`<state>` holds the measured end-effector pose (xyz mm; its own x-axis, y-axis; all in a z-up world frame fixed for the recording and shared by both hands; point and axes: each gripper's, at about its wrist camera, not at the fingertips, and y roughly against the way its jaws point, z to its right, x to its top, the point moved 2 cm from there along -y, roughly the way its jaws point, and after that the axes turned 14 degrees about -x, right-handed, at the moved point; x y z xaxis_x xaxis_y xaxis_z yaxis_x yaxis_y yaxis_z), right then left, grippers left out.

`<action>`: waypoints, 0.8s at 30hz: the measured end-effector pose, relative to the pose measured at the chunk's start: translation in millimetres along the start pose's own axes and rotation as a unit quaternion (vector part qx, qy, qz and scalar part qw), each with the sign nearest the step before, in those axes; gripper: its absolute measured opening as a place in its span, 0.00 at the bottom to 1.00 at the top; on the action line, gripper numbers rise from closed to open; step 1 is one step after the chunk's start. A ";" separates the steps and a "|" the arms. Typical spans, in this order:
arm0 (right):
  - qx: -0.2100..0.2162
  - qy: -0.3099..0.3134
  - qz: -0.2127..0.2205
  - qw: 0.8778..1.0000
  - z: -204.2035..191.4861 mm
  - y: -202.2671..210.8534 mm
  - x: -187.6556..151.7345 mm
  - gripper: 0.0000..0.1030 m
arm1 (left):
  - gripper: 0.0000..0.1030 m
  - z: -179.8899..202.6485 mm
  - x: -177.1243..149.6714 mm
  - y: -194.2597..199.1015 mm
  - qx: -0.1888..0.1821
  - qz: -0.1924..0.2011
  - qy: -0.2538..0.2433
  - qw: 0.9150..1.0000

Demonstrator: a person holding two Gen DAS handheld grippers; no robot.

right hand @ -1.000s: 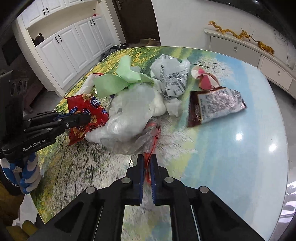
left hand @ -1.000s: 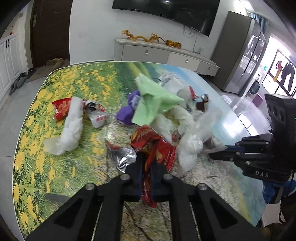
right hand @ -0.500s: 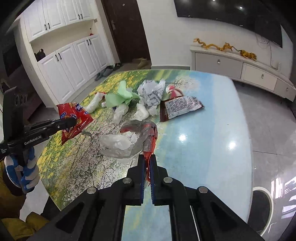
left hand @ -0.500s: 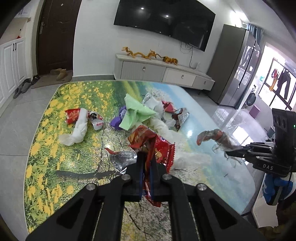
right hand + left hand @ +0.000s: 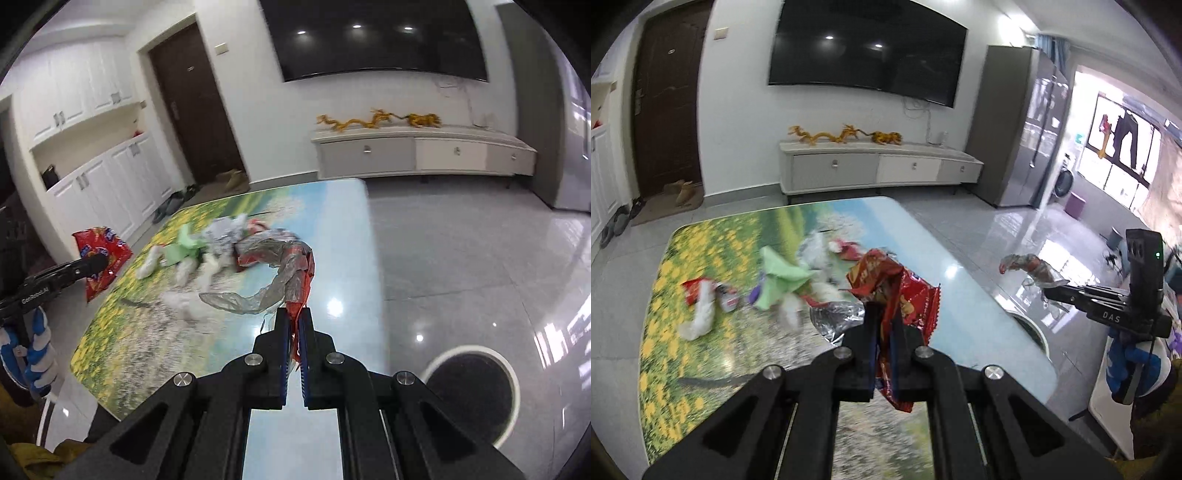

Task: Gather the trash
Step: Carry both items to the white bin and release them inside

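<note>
Your left gripper (image 5: 882, 325) is pinched on the red snack bag (image 5: 899, 295), and in the last second you've hoisted it clear of the table (image 5: 979, 314), up from the pile where it sat. Green paper (image 5: 775, 280) and white scraps still litter the far left. Over on the right, your right gripper (image 5: 294, 325) is clamped on the clear plastic wrapper (image 5: 280, 266), also lifted off, with the round bin (image 5: 471, 391) near right on the floor — both loads look ready to drop.

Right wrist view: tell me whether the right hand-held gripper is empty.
No: the right hand-held gripper is shut on a clear plastic bag with red trim that hangs above the table.
</note>
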<state>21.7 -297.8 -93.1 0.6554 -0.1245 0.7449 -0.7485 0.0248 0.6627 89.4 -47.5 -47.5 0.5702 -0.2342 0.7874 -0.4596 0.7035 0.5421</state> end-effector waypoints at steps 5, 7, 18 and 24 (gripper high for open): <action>-0.060 -0.066 -0.014 0.996 76.1 0.4 -29.8 0.05 | 0.05 57.4 16.4 -59.6 -0.047 -0.052 -0.046 0.996; -0.083 -0.094 -0.025 0.992 107.2 -3.6 -46.6 0.05 | 0.05 83.3 21.3 -88.3 -0.066 -0.075 -0.065 0.993; -0.151 -0.205 -0.114 0.960 222.8 -58.2 -120.4 0.05 | 0.07 202.7 28.6 -269.4 -0.166 -0.184 -0.072 0.966; -0.170 -0.220 -0.149 0.949 248.5 -86.5 -137.8 0.08 | 0.07 223.0 13.9 -339.8 -0.203 -0.236 -0.026 0.950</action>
<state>-29.0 -529.2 -272.1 0.6718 -0.5758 0.4660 -0.4116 0.2328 0.8811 101.7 -439.4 -155.4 0.6090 -0.6129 0.5034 0.1449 0.7100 0.6892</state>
